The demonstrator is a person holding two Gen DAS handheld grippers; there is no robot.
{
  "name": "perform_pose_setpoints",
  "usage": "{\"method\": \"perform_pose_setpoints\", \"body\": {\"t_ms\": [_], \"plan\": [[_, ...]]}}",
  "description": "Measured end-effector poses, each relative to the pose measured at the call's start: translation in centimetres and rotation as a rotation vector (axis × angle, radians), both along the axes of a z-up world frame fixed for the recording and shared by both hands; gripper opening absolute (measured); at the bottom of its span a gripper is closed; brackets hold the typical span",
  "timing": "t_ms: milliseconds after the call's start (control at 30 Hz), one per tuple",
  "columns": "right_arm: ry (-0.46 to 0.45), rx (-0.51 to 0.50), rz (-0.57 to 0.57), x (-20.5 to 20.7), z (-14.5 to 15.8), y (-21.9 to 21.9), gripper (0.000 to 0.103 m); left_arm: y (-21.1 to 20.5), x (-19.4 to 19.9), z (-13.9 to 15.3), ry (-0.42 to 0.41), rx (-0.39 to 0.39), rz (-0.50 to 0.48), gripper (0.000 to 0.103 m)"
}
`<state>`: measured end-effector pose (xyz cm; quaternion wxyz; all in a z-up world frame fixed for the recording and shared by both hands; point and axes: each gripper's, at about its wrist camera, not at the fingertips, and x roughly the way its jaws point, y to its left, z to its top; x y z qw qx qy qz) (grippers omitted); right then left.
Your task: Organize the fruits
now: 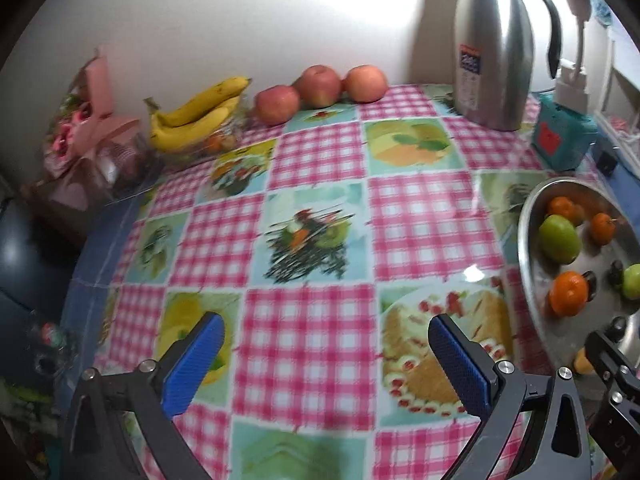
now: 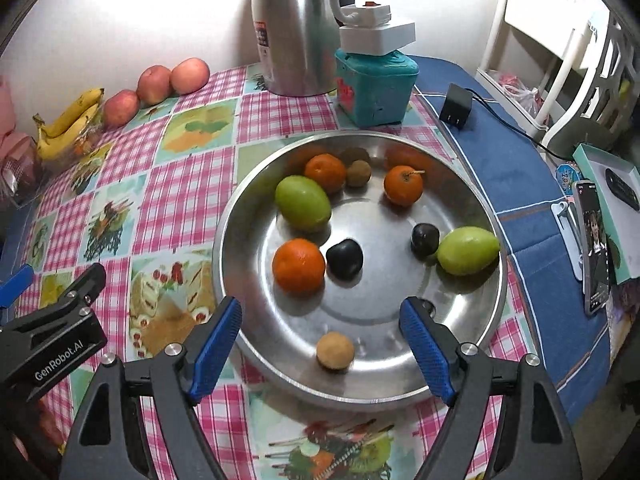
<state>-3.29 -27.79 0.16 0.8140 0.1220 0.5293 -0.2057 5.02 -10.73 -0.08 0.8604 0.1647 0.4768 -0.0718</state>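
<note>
Far left, the bananas (image 1: 198, 114) lay against the wall in a clear dish, and three apples (image 1: 320, 86) sat in a row just beside them on the bench (image 1: 316, 208). The left gripper (image 1: 324, 364) hung low over bare checked cloth, jaws spread wide and holding nothing, aimed toward that back row.

Moving right, the steel basin (image 2: 256, 216) held the small fruit: three tangerines (image 2: 298, 265), two green fruits (image 2: 303, 203), two dark plum-like ones (image 2: 344, 259), a brown one (image 2: 358, 173) at the back and a tan one (image 2: 335, 350) at the near rim. The right gripper (image 2: 322, 354) hovered above that near rim, jaws wide and empty, the tan fruit lying between them below.

Which step was in hand could not be settled: this spread suited fruit being gathered into the basin, or fruit about to be sorted out of it. Any grasp here would call for lowering squarely over a round fruit that could roll on slick steel.
</note>
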Motion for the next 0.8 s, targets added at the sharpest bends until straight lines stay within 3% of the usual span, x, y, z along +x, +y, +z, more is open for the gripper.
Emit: {"method": "perform_pose_setpoints", "body": {"t_ms": [267, 433, 567, 800], "plan": [[0.016, -0.018, 0.006, -2.0, 0.1, 0.9, 0.082, 2.0, -1.8, 0.0, 0.033, 0.054, 0.045, 0.103], [0.020, -0.010, 0.020, -3.3, 0.1, 1.6, 0.082, 3.7, -3.2, 0.3, 0.067, 0.021, 0.061, 0.103], [0.013, -0.003, 0.020, -4.1, 0.3, 2.1, 0.082, 4.9, -4.7, 0.4, 0.055, 0.039, 0.060, 0.103], [-0.030, -0.005, 0.005, -5.3, 1.6, 2.3, 0.082, 6.1, -6.1, 1.7, 0.033, -0.002, 0.065, 0.103]]}}
